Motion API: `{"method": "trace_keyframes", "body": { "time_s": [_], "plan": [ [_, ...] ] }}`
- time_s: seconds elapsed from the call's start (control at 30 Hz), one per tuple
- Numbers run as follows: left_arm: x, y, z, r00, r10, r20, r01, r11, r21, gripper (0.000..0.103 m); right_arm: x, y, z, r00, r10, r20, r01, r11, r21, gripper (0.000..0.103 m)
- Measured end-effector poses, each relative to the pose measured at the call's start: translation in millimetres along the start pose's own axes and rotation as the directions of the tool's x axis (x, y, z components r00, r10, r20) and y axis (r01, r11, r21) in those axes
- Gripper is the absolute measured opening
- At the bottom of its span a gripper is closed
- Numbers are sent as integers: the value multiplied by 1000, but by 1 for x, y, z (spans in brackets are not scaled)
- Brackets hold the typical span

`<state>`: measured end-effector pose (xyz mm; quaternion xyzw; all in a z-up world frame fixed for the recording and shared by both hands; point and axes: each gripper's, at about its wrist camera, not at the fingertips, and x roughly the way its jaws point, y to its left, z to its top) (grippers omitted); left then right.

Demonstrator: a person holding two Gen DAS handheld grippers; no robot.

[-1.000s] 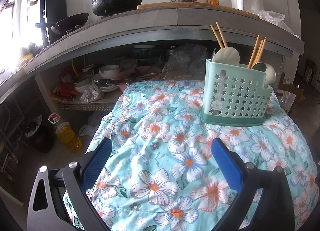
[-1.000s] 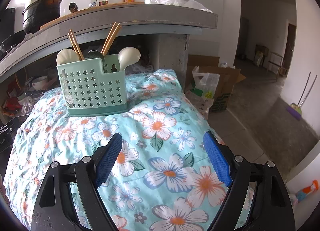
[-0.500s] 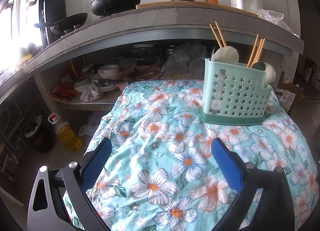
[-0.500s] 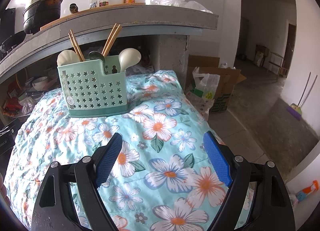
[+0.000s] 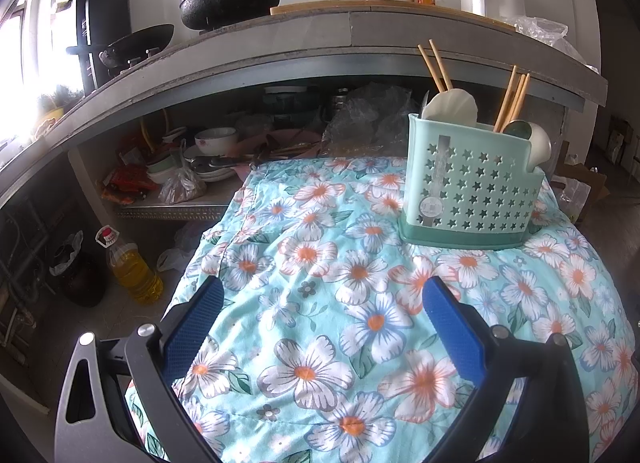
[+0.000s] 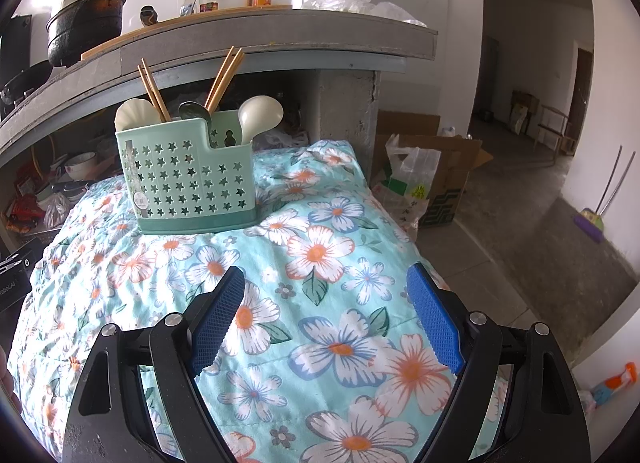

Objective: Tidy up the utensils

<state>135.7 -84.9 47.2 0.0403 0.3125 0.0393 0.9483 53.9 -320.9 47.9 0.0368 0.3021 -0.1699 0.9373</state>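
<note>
**rigop:** Barely anything's moved since a second ago. From the left cam the caddy (image 5: pixel 472 179) sits about where it did, maybe a hair higher in frame, and the right view has crept a touch closer to it. Both grippers hover over the near end of the floral cloth (image 5: pixel 320 303).

**benchguy:** Holding anything?

**rigop:** Nope. Left gripper (image 5: pixel 320 327) has its fingers wide apart with nothing between them, same for the right gripper (image 6: pixel 326 321). The caddy stands upright at the far end of the cloth, far right from the left cam, far left from the right one. Chopsticks (image 6: pixel 222 79), two white spoons (image 6: pixel 260 113) and a metal spoon (image 6: pixel 192 109) are all sticking up out of it. I can't see a single loose utensil on the cloth, so my guess is I'm basically done.

**benchguy:** So what's the worry?

**rigop:** That cloth looks soft and lumpy, so the caddy's footing seems iffy. If I reach in and clip the rim or the chopsticks, I reckon the whole thing could tip and dump everything.
</note>
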Motion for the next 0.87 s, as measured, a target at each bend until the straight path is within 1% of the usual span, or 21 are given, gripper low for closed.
{"method": "trace_keyframes", "body": {
  "time_s": [0.63, 0.87],
  "plan": [
    [1, 1, -1, 1000, -4, -3, 4, 1000, 3, 97, 0, 1, 0, 1000, 0, -1, 0, 1000, 0, 79],
    [1, 1, -7, 1000, -8, -10, 8, 1000, 7, 97, -1, 1, 0, 1000, 0, 0, 0, 1000, 1, 80]
  ]
}}
